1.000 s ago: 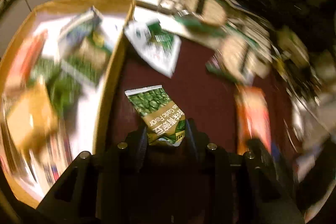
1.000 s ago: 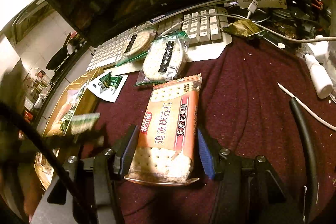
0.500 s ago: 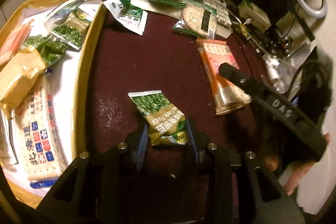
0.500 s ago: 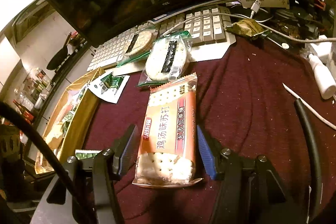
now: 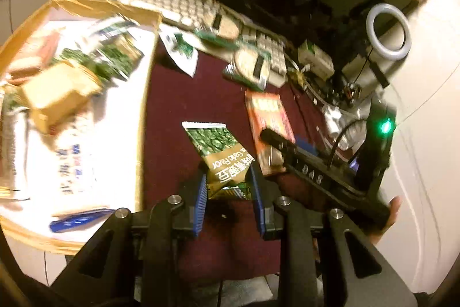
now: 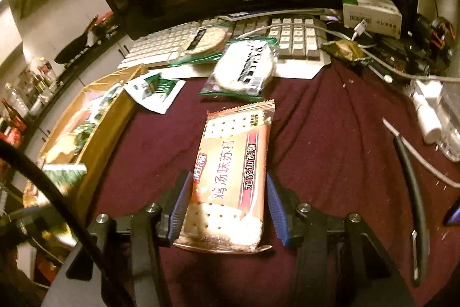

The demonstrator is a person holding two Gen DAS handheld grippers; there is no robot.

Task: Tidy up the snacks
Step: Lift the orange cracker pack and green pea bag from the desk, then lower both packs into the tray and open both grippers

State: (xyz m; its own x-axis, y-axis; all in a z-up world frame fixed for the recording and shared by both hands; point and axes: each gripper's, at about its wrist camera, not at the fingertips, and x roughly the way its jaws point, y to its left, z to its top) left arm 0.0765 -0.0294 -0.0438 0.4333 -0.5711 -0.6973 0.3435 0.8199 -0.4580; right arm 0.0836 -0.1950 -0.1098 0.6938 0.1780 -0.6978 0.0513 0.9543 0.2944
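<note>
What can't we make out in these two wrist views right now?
- Box contents, left wrist view: motion blur smears the labels.
- Green pea packet lower end, left wrist view: crumpled between the left gripper pads.
- Cracker pack, right wrist view: pad contact with the right gripper unclear.

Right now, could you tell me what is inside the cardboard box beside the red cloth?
The cardboard box holds several snack packets: green pea packets, a tan packet and a white cracker pack. Whatever lies beneath them is covered, and blur hides details.
</note>
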